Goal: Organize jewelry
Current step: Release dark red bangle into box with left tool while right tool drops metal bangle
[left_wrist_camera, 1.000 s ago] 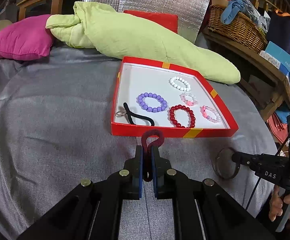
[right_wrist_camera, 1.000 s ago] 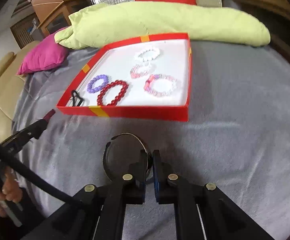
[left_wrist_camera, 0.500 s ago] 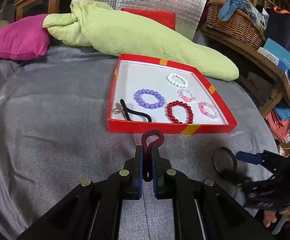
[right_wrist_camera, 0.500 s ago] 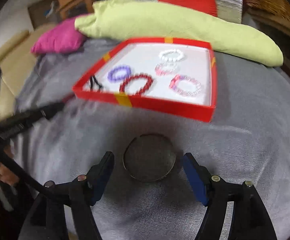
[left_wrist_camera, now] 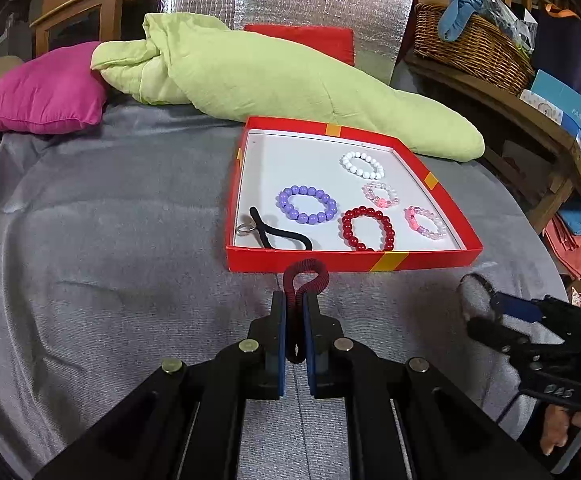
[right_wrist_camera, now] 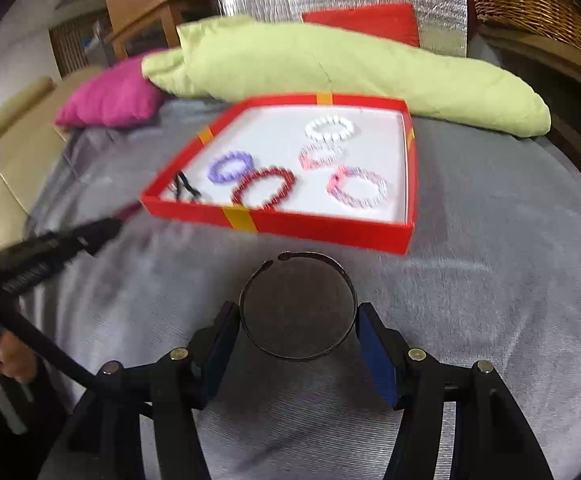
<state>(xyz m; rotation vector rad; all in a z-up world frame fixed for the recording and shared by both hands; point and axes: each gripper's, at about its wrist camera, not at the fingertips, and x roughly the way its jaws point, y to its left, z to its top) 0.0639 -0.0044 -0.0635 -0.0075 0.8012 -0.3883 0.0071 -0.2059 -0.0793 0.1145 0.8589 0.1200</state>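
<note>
Right gripper (right_wrist_camera: 296, 338), jaws just narrowing yet spread, straddled the flat dark bangle (right_wrist_camera: 297, 306), its gap facing ahead toward the red tray (right_wrist_camera: 322, 228). Left gripper (left_wrist_camera: 294, 308) pinched an upright maroon hair tie (left_wrist_camera: 304, 276).

Ahead of left gripper (left_wrist_camera: 294, 300): red tray (left_wrist_camera: 346, 261), yellow stripes; purple bracelet (left_wrist_camera: 307, 204), dark-red bracelet (left_wrist_camera: 367, 229), white bracelet (left_wrist_camera: 361, 164); grey cloth (left_wrist_camera: 110, 240).

Right wrist view: bracelets in red box (right_wrist_camera: 322, 228) motion-blurred.
</note>
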